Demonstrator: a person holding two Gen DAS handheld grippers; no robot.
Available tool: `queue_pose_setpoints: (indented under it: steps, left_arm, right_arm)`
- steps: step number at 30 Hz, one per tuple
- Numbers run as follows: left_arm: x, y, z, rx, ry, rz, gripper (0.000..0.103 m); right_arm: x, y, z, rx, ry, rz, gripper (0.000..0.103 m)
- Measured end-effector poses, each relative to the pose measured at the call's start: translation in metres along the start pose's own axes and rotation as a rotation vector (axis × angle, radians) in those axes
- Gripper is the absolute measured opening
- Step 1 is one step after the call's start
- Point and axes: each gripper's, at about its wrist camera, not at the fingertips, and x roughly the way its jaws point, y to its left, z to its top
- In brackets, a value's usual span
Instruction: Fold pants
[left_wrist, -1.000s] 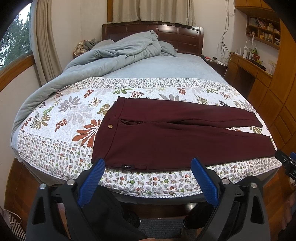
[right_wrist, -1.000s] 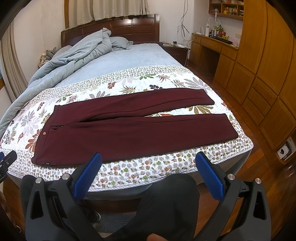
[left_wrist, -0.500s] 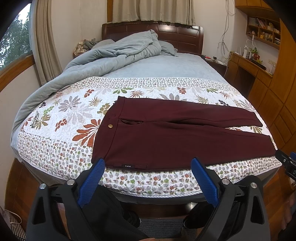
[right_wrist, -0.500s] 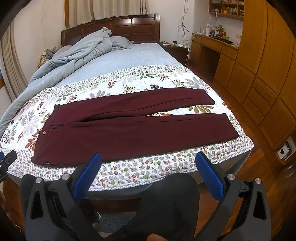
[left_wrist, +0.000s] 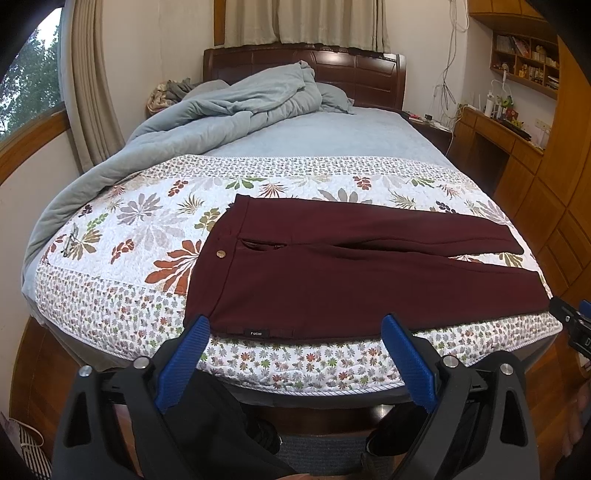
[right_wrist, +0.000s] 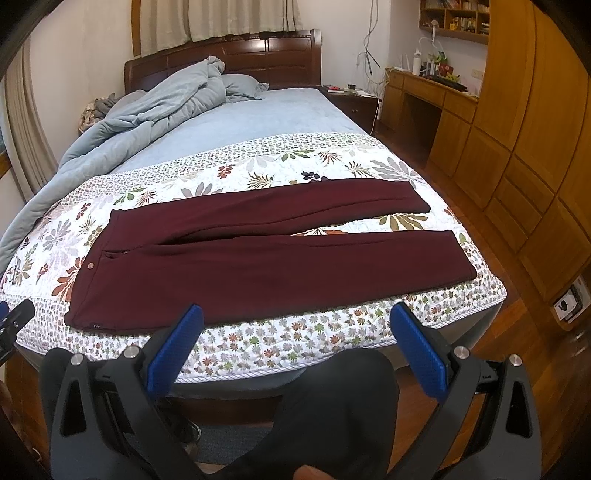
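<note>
One text can be read: a small black label (left_wrist: 256, 333) on the waistband of the dark red pants (left_wrist: 351, 273), at 6 o'clock of the left wrist view, says "FUSHI" in pale letters. In the right wrist view the same label (right_wrist: 96, 326) is too small to read.

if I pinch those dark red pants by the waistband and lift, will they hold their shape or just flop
Probably flop: the pants lie flat and limp on the quilt, so the legs would likely hang and trail. They look fairly thick, so perhaps somewhat heavy for cloth. The quilted surface may drag on them rather than let them slide. Both the left gripper and the right gripper are open.
</note>
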Motion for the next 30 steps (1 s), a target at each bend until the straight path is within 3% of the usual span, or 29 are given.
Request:
queue_pose_setpoints:
  steps: [30]
  left_arm:
    - [0.0025, 0.0006, -0.0001, 0.000, 0.011, 0.001, 0.095]
  right_arm:
    - [0.0022, -0.0004, 0.0000, -0.002, 0.018, 0.001, 0.101]
